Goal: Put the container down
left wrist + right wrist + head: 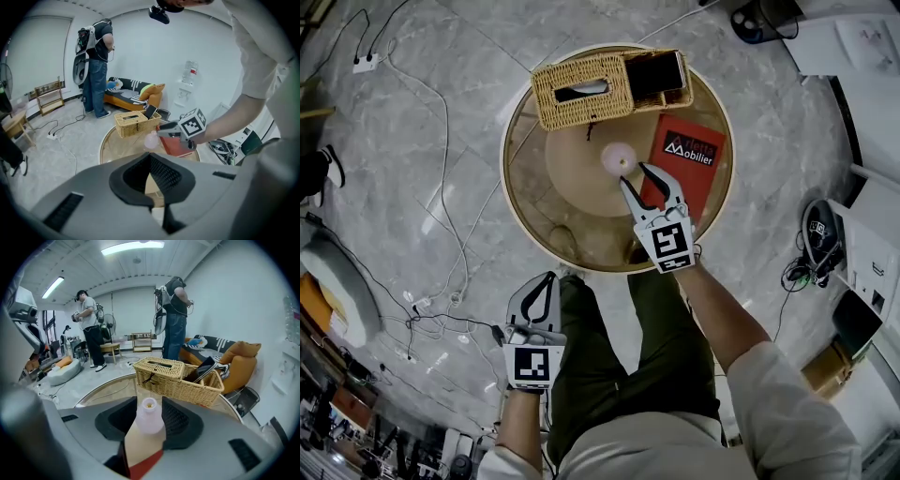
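Down beside the person's leg [591, 375], short of the table, the left tongs [548, 279] hover with tips pressed together and nothing in them. Up ahead, the right tongs [633, 175] reach over the round table [514, 202], jaws spread wide, and the pads are clear of the container [618, 157]! That small pale bottle stands upright on the table right at the tips, framed by both jaws in the right gripper view. Under and just right of those tips lies a red booklet [698, 150], flat. Farther beyond the container, a wicker basket [577, 94] sits at the table's far side, with a dark phone [654, 73] in its open half.
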Available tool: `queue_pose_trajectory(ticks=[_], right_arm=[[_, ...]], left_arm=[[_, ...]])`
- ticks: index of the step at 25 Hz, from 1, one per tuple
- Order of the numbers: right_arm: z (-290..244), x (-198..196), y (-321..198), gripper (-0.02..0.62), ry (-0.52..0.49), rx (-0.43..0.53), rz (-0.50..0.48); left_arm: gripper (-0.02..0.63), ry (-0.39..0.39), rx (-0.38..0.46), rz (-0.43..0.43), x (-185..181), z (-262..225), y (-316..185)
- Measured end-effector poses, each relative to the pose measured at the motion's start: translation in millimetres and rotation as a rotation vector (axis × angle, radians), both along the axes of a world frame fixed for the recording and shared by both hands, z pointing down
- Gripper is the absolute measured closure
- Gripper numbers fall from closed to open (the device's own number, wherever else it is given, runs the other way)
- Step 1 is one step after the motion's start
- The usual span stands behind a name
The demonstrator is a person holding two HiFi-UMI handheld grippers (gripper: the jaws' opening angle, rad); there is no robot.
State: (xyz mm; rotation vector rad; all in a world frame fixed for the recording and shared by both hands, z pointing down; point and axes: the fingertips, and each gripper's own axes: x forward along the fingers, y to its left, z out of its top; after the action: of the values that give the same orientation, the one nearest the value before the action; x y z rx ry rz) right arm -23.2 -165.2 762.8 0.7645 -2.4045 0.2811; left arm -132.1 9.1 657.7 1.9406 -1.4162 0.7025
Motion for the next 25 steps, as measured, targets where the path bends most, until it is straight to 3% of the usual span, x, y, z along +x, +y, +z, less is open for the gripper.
queue_pose_trajectory(ticks=[2,7,20,25], right_arm=[[-21,14,7,0.422,0.006,0.008,0.016],[-81,50,26,0.566,0.038,0.034,0.066],[-246,120,96,0.574,0.016,0.051,0.177],[-295,133,121,0.574,-0.008,0.099,0.191]], left_arm=[[0.598,-0.002,0.018,0.005,0,-12,-3],[0.598,-0.018,0.100,0.030,2,-52,-15],[0.598,-0.041,0.220,0.078,17,-176,7],[0.598,-0.032,0.263,0.101,28,-210,18]])
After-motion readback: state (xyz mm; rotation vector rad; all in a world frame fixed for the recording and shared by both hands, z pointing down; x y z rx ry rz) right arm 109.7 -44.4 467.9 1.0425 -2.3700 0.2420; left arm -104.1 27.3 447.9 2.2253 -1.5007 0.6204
